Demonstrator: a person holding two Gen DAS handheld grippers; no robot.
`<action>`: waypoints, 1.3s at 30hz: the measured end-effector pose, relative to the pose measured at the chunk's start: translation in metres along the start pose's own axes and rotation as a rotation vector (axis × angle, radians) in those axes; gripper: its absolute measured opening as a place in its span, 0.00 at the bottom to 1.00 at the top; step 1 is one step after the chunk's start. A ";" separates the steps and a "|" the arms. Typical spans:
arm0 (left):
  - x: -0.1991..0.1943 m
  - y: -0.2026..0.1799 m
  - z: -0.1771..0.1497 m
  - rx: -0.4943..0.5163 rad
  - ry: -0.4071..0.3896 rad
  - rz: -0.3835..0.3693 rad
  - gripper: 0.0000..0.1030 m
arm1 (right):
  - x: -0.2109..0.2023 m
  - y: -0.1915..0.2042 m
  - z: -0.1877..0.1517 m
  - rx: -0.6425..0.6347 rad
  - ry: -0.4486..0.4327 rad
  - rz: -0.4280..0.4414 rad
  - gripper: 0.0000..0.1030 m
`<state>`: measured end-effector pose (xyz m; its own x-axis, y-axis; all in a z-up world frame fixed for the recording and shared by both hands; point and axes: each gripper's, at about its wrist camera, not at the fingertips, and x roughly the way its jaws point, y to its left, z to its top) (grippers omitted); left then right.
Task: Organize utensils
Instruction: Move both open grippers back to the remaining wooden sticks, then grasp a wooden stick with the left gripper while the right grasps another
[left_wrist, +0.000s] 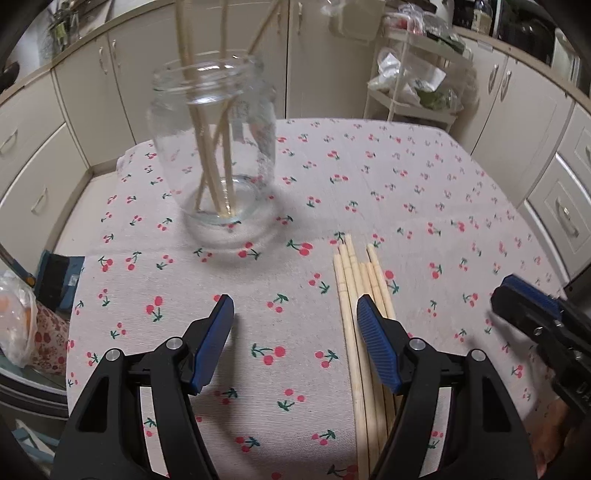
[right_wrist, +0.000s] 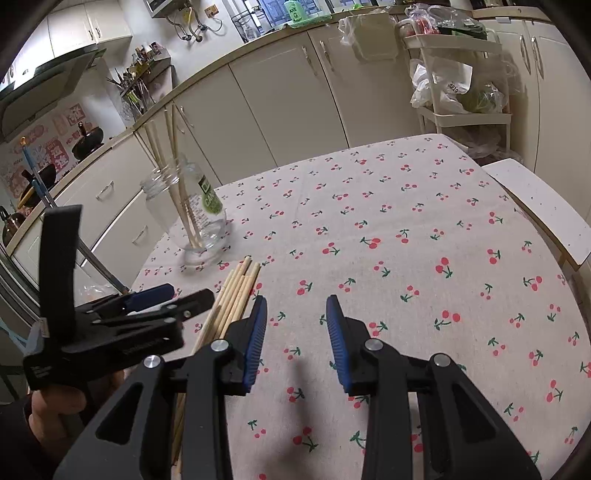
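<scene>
A clear glass jar stands upright on the cherry-print tablecloth and holds several wooden chopsticks. It also shows in the right wrist view. A bundle of loose chopsticks lies flat on the cloth, also seen in the right wrist view. My left gripper is open and empty above the cloth, its right finger over the bundle. My right gripper is open and empty, right of the bundle. It appears in the left wrist view.
Cream cabinets ring the table. A white shelf cart with bags stands behind the table. A white chair sits at the right edge. A plastic bag lies off the table's left side.
</scene>
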<state>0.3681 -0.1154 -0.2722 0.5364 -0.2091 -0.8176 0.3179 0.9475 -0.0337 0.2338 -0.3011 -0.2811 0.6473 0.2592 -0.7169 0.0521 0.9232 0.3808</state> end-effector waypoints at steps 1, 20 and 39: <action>0.002 -0.001 0.000 0.005 0.005 0.005 0.64 | 0.000 0.000 0.000 -0.001 0.000 0.001 0.33; 0.006 0.000 0.002 0.016 0.031 0.099 0.54 | 0.016 0.028 -0.002 -0.107 0.054 -0.001 0.33; 0.006 0.025 0.001 -0.026 0.036 0.079 0.49 | 0.066 0.059 0.007 -0.290 0.207 -0.052 0.21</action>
<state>0.3801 -0.0931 -0.2773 0.5301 -0.1247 -0.8387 0.2551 0.9667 0.0175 0.2848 -0.2309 -0.3022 0.4804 0.2348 -0.8451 -0.1563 0.9710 0.1809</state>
